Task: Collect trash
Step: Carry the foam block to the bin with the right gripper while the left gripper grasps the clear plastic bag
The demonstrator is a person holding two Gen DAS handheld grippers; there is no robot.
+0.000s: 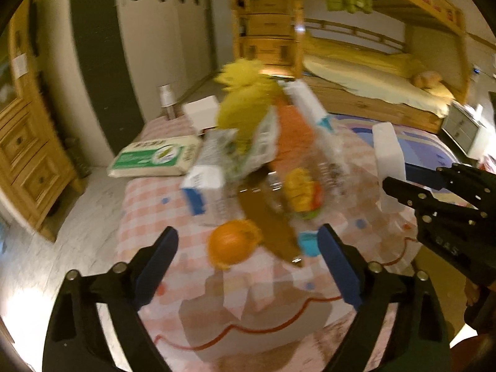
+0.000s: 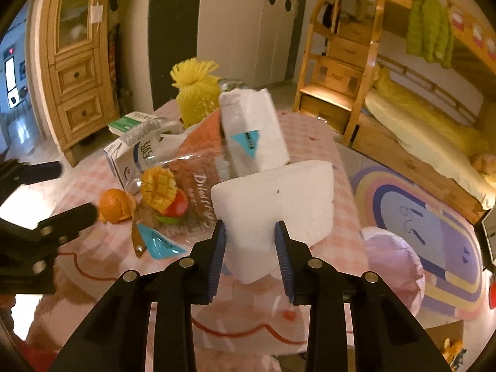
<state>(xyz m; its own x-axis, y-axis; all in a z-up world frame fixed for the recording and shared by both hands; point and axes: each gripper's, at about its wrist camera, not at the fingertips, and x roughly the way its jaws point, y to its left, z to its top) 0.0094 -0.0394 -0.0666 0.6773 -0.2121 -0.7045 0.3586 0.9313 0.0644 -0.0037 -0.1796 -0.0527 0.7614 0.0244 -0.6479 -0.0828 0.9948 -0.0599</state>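
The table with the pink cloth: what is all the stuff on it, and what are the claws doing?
foam block: one, white, near table edge, between the right claw's fingers
white carton: one, with blue label, tilted behind the foam block
dried mango bag: one, clear and brown, mid-table
orange peel: one, orange, left of the bag
yellow pompom hat: one, far side of the pile
green and white pack: one, far left of table
spray bottle: one, silver, far corner
tablecloth: one, pink check
left claw: one, black with blue pads, open, empty, near the orange peel
right claw: one, black with blue pads, closed on the foam block
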